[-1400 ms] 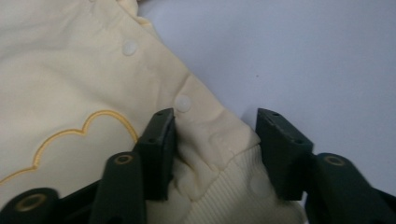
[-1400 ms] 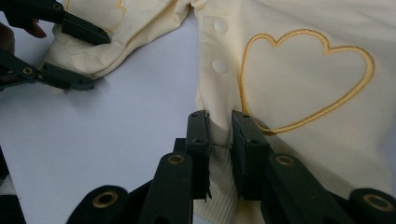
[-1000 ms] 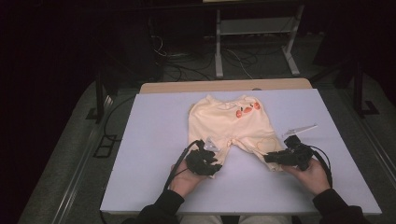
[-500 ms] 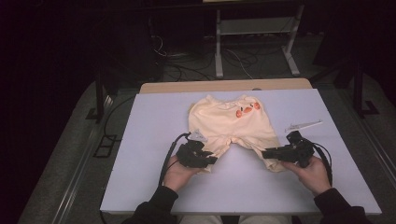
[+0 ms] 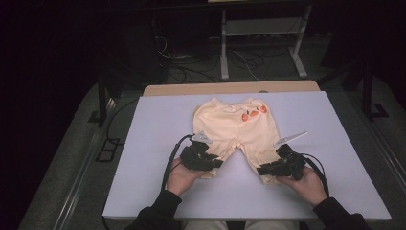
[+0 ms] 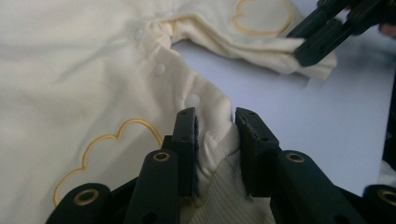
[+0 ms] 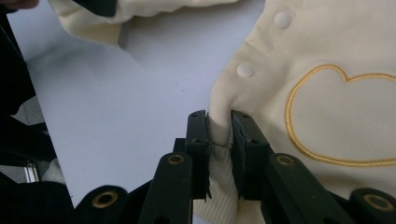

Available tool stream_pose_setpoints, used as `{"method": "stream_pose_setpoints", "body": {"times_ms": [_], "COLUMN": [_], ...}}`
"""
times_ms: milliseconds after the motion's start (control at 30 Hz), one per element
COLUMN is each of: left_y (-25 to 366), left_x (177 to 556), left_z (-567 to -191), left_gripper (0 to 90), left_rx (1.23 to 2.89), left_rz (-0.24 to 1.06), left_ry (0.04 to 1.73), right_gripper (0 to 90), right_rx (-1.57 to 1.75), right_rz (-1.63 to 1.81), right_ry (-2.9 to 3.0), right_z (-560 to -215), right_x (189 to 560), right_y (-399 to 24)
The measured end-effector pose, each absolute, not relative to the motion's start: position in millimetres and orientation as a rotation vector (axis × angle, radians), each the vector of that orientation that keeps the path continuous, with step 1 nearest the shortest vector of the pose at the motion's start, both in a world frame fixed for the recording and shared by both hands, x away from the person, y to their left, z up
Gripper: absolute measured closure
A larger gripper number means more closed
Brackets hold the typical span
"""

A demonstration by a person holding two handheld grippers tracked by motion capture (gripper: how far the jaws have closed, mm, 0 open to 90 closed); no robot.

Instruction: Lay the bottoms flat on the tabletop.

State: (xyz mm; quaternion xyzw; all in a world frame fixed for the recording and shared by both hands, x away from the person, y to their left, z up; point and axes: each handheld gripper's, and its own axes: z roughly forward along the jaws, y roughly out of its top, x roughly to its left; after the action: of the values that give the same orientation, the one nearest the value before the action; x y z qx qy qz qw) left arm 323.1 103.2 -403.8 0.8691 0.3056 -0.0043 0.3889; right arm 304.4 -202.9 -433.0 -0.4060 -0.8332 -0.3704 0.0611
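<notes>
Pale yellow baby trousers (image 5: 230, 129) on white table (image 5: 153, 143)

Your left gripper (image 5: 216, 163) low at centre-left, jaws clamped on fabric, your right gripper (image 5: 264, 171) low at right, jaws likewise clamped, both forearms reaching forward, hands apart.

White table (image 5: 143, 143), floor cables (image 5: 191, 72)

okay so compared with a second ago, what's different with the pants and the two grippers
Both grippers have drawn the leg ends of the yellow baby pants toward the person: the left gripper slightly, the right gripper more so, pulling its leg straighter. Both stay clamped on the ribbed cuffs. The waistband end stays put on the white table.
</notes>
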Motion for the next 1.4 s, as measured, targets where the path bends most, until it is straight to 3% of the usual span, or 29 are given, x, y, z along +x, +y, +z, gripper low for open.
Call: {"method": "stream_pose_setpoints", "body": {"times_ms": [400, 500, 1167, 1333, 1400], "left_y": [57.2, 53.2, 69.4, 70.7, 72.6], "left_x": [326.0, 325.6, 320.4, 319.1, 319.4], "left_z": [-429.0, -436.0, -425.3, -427.0, -427.3], "left_gripper": [68.3, 64.1, 65.9, 63.4, 58.1], "left_rx": [2.306, 2.345, 2.498, 2.495, 2.476], "left_rz": [-0.035, -0.067, -0.216, -0.231, -0.247], "left_ry": [0.732, 0.731, 0.643, 0.633, 0.628], "right_gripper": [75.9, 75.5, 75.2, 75.1, 73.9], "right_rx": [-1.218, -1.215, -1.106, -1.093, -1.092], "right_rz": [-1.091, -1.092, -0.969, -0.955, -0.957], "right_ry": [-2.538, -2.536, -2.550, -2.547, -2.549], "right_z": [-438.4, -438.8, -436.2, -436.9, -437.0], "right_x": [305.0, 305.0, 303.1, 302.1, 301.6], "right_y": [-196.3, -196.5, -196.8, -197.1, -197.4]}}
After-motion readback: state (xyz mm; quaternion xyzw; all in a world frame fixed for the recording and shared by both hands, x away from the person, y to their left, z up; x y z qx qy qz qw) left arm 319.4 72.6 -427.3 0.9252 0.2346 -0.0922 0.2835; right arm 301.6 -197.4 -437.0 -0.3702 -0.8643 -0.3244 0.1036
